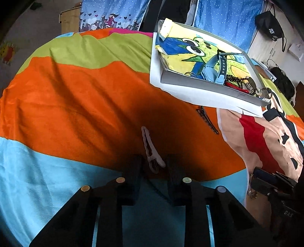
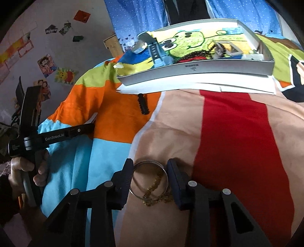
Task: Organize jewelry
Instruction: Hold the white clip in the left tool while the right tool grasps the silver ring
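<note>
A white hair clip [image 1: 152, 150] lies on the orange cloth, its near end between the fingers of my left gripper [image 1: 154, 163], which is open around it. A black hair clip [image 1: 207, 120] lies further off, near the tray; it also shows in the right wrist view [image 2: 142, 103]. My right gripper [image 2: 150, 171] is open around a silver bangle [image 2: 150, 178] with a gold chain [image 2: 154, 191] lying across it on the peach cloth. The grey tray [image 1: 209, 85] holds a blue watch [image 1: 218, 66], dark beads [image 1: 234, 79] and other jewelry; it also shows in the right wrist view [image 2: 199, 69].
The colourful bedspread [image 1: 76, 85] covers the bed. White paper [image 2: 190, 87] lies under the tray. The left gripper's body and the hand holding it [image 2: 28, 136] show at the left of the right wrist view. Blue curtains [image 2: 136, 17] and a wall with pictures stand behind.
</note>
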